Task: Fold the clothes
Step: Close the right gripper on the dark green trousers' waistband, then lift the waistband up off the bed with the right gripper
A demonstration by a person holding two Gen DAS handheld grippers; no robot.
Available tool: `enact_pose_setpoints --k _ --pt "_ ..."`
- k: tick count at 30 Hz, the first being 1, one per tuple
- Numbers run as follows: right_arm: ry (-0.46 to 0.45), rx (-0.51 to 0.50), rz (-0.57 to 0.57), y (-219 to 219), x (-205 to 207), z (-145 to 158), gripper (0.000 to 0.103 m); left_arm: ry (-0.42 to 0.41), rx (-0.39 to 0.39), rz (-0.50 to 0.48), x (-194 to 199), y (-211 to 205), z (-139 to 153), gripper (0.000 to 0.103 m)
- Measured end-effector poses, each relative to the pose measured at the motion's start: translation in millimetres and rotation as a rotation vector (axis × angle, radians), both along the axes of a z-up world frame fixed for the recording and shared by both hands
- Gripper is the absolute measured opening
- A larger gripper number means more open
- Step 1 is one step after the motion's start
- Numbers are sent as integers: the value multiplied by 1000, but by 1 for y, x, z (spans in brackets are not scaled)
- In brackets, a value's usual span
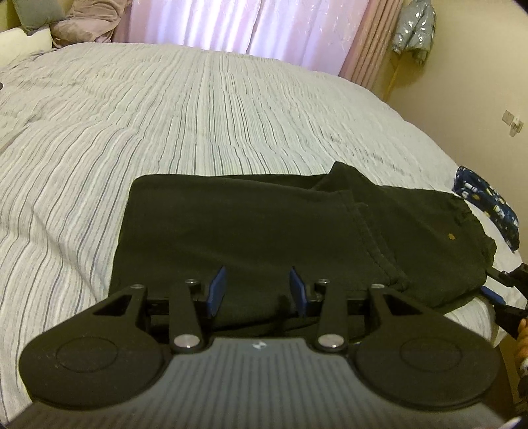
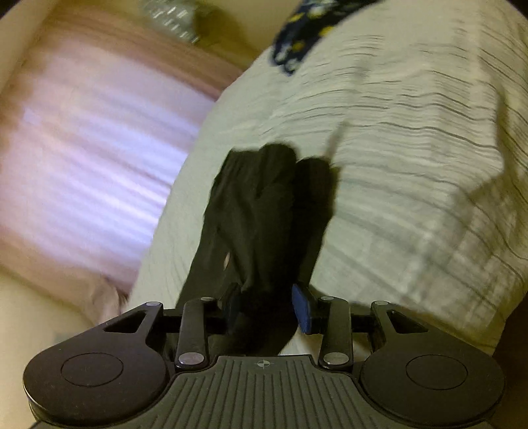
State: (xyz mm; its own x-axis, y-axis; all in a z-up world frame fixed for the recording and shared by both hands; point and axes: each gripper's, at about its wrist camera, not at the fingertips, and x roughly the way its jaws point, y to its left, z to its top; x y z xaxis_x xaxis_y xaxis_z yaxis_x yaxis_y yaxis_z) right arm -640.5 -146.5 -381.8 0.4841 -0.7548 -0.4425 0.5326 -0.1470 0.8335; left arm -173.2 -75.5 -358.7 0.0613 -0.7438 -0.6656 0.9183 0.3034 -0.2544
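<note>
A black garment point(image 1: 264, 227), folded flat with a small brass stud near its waistband, lies on the striped bed point(image 1: 165, 125). My left gripper point(image 1: 257, 290) is open, its blue pads point(image 1: 216, 290) standing apart over the garment's near edge with nothing pinched. My right gripper point(image 2: 269, 308) is shut on a thick bunch of the black garment point(image 2: 257, 211), which fills the gap between its fingers; this view is blurred and tilted. In the left wrist view the right gripper point(image 1: 498, 283) shows at the garment's right end, one finger above the cloth and one below.
A dark blue patterned cloth point(image 1: 485, 204) lies at the bed's right edge, also in the right wrist view point(image 2: 303, 36). Pillows point(image 1: 82, 23) sit at the far left, pink curtains point(image 1: 250, 23) behind the bed, and a wall point(image 1: 478, 115) close on the right.
</note>
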Motion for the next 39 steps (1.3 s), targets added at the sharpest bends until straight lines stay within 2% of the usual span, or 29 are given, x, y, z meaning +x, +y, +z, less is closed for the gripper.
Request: enact_pose_setpoints --k 2,6,8,12,15,19,27,29,30,31,35,37,39 --pt "-63 18 -33 -8 -11 -5 39 8 -6 1 3 2 1 36" --pt "-154 62 -81 -26 -21 -13 39 82 -8 24 15 4 -2 36" --pt "-152 62 -78 -28 -22 -13 39 115 -8 34 21 6 -4 36" --pt "-151 79 -88 -22 -32 -3 39 128 -9 42 26 5 -4 36" --pt "-155 74 -91 -14 -37 -2 55 138 -10 43 28 4 -6 36" --pt "-186 71 -97 -15 -37 -7 55 151 -17 24 24 1 -8 36" --pt "-133 17 -30 -34 -22 -16 54 191 -36 31 29 -1 -12 36" --pt "-114 15 -22 -34 -21 -16 48 200 -34 27 31 -4 -17 36" --pt "-111 18 -20 -34 -22 -17 39 204 -30 23 32 -5 -20 36" --pt "-108 21 -18 -33 -22 -19 36 206 -25 19 32 -7 -23 36" --pt "-83 36 10 -33 -22 -16 29 127 10 -21 26 -16 -28 36" --pt "-23 46 16 -36 -17 -6 24 138 -1 -14 27 -14 -23 35" --pt "91 46 22 -36 -6 11 21 175 -38 13 34 -6 -18 35"
